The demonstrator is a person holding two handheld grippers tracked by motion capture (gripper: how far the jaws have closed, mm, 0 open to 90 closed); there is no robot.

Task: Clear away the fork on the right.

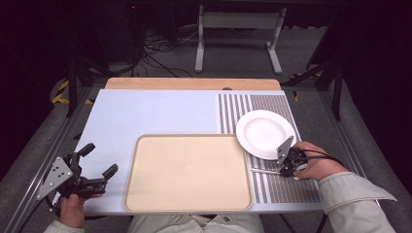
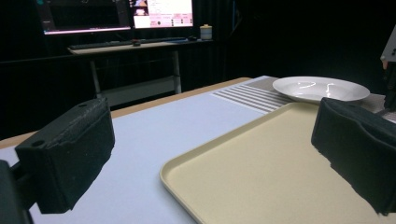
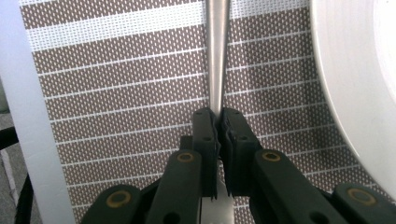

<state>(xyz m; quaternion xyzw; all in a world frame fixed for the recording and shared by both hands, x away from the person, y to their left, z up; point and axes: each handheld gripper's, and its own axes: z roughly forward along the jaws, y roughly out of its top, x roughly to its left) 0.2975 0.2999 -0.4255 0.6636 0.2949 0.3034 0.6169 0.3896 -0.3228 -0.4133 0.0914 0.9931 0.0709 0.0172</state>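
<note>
A slim silver utensil handle (image 3: 217, 56) lies on the brown and white striped placemat (image 3: 116, 93), just beside the white plate (image 3: 359, 70). My right gripper (image 3: 217, 114) is shut on that handle, its pads pressed against both sides. From above, the right gripper (image 1: 286, 170) sits low on the placemat (image 1: 286, 189) below the plate (image 1: 265, 133), with the utensil (image 1: 265, 171) pointing left toward the tray. My left gripper (image 1: 101, 158) is held at the table's left front, jaws wide open and nothing between them; in the left gripper view the left gripper (image 2: 210, 154) faces the tray and plate (image 2: 320, 87).
A large beige tray (image 1: 187, 172) with a raised rim lies bare at the front centre of the pale blue table (image 1: 145, 111); its near corner is the tray (image 2: 261, 172) in the left gripper view. A desk with monitors (image 2: 116, 14) stands beyond the table.
</note>
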